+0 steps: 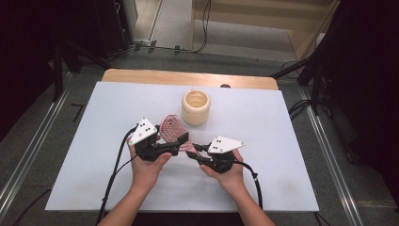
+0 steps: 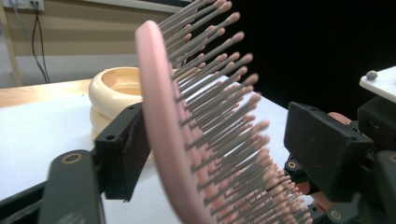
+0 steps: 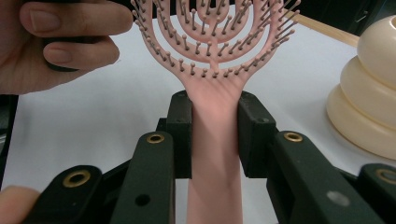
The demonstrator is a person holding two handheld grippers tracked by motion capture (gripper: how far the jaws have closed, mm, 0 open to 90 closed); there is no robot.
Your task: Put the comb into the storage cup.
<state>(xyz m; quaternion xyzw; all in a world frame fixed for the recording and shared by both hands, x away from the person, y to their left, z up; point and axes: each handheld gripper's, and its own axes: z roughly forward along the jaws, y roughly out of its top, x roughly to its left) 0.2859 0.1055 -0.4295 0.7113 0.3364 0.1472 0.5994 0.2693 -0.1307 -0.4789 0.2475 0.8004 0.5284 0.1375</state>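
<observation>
Hairbrush point(image 1: 170, 129), pink with a vented head of curved ribs and grey bristles, sits just left of centre in the high view, held above the white table point(image 1: 94, 141) between both grippers. Right gripper point(image 3: 215, 135) clamps the brush handle: in the right gripper view both black pads press the pink handle from either side, centre of frame, head fanning out at the top. Left gripper point(image 2: 219, 140) straddles the brush head; in the left gripper view the left-hand pad sits against the smooth pink back, the right-hand pad stands just off the bristle tips, so no full pinch there, jaws partly open. Cream ribbed cup point(image 1: 196, 107), stacked-ring shape, stands upright on the table just above the brush in the high view, apart from it. Person's hands enter from bottom centre.
</observation>
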